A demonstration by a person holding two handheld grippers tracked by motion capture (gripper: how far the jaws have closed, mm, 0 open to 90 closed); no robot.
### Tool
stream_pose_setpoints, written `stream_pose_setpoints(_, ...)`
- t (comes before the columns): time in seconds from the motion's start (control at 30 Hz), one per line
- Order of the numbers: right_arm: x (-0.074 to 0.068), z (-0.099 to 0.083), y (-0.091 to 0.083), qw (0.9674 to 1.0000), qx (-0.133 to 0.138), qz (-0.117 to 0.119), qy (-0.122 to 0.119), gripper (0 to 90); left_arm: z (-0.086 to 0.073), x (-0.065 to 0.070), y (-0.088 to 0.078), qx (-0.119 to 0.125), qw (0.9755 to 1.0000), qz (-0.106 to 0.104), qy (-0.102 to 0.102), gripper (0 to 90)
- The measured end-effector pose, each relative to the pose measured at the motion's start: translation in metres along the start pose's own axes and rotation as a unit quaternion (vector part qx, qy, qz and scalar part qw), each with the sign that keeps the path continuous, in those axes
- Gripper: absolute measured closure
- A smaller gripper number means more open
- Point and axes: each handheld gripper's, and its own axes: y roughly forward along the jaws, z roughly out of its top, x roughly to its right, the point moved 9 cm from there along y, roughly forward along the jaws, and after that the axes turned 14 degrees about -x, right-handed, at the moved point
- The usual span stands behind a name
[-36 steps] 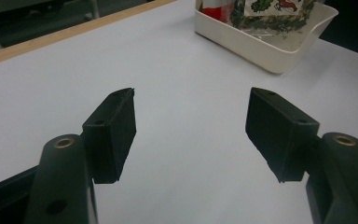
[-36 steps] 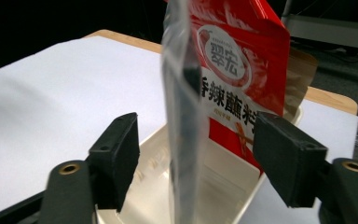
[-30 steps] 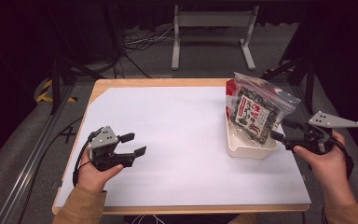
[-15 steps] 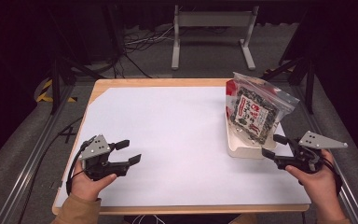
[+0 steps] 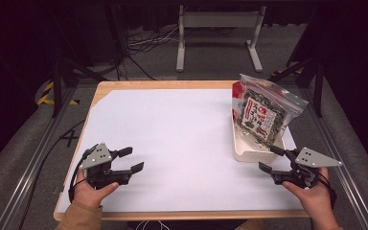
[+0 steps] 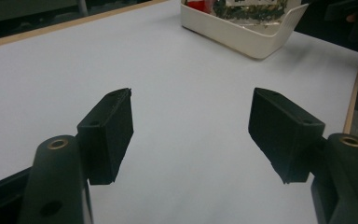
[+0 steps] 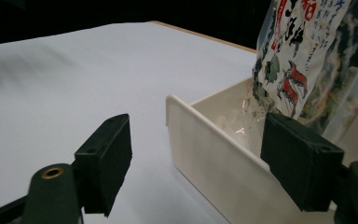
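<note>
Here both jaw pairs stand wide and empty. The right gripper (image 5: 273,160) sits just short of the white tray (image 5: 249,152), whose long axis runs away from the person along the table's right side; a printed bag (image 5: 261,111) stands upright in it. The right gripper view shows the bag's lettering (image 7: 307,56). The left gripper (image 5: 130,160) sits well apart.

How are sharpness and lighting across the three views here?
High view: white table sheet evenly lit, surroundings dark. Left gripper view: white tray soft at the top, fingers underexposed. Right gripper view: snack bag print readable, far sheet blurred.
</note>
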Motion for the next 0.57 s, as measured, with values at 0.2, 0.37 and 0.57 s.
stream_pose_setpoints(0.2,-0.015,0.000,0.000,0.9996,0.013,0.025,-0.007,26.9,-0.002,-0.001,0.002,-0.002,1.0000,0.001,0.001,31.4)
stream_pose_setpoints(0.37,-0.021,-0.009,0.013,0.9992,-0.009,0.038,-0.008,26.9,-0.002,-0.002,0.002,0.002,1.0000,0.000,0.000,31.4)
stream_pose_setpoints(0.57,-0.022,-0.010,0.016,0.9990,-0.009,0.044,-0.006,26.8,-0.003,-0.002,0.004,-0.002,1.0000,0.000,-0.001,31.2)
